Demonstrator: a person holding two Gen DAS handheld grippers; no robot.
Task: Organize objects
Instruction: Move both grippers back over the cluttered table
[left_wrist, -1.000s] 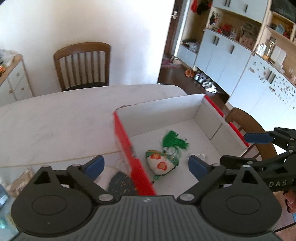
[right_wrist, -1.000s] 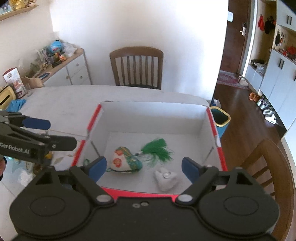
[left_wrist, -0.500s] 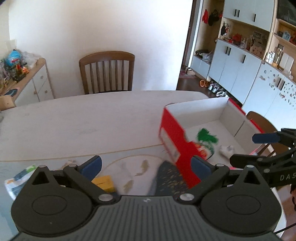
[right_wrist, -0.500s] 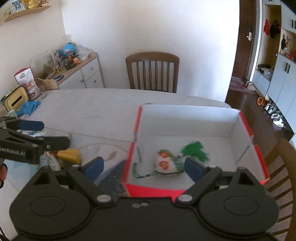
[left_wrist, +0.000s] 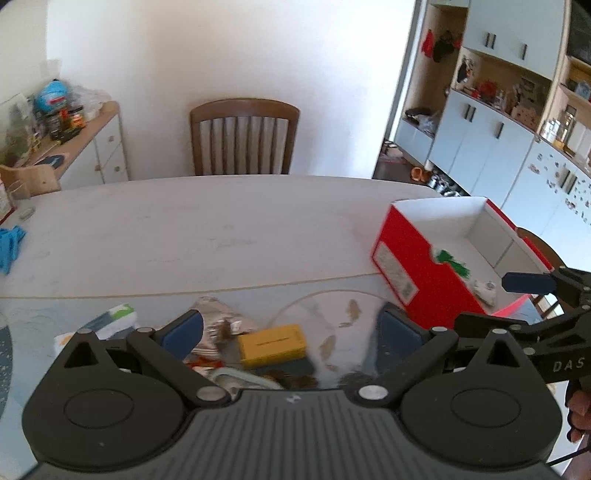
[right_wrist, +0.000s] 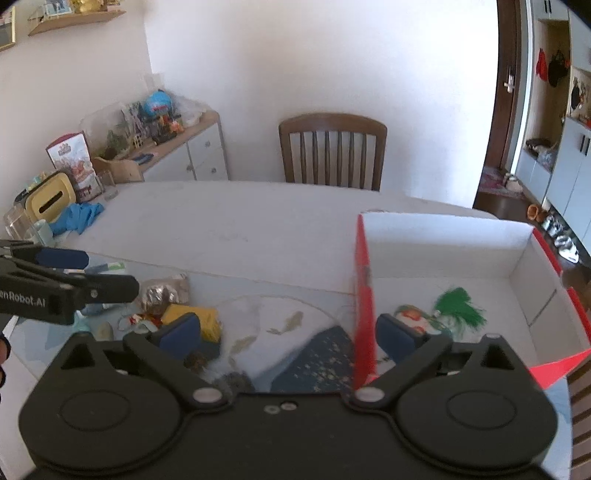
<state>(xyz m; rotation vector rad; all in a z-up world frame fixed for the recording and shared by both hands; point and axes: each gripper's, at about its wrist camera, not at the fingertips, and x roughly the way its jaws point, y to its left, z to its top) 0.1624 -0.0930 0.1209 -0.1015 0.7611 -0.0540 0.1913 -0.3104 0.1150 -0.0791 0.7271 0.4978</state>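
Your left tool (left_wrist: 291, 330) hangs wide open above the yellow box (left_wrist: 272, 345) on the desk (left_wrist: 221, 229); your right tool (right_wrist: 288, 332) is opening, gripping nothing, beside the red box (right_wrist: 364, 295).

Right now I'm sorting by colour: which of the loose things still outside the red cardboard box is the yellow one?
The flat yellow rectangular box, lying beside the crumpled silver foil wrapper; nothing else there is yellow.

A lived-in home dining room.

I see a wooden dining chair (left_wrist: 243, 136) at a pale desk (left_wrist: 221, 229), a cluttered sideboard (right_wrist: 177, 147), pale-blue wall cupboards (left_wrist: 491, 147), and shoes (right_wrist: 557, 232) by the hallway door.
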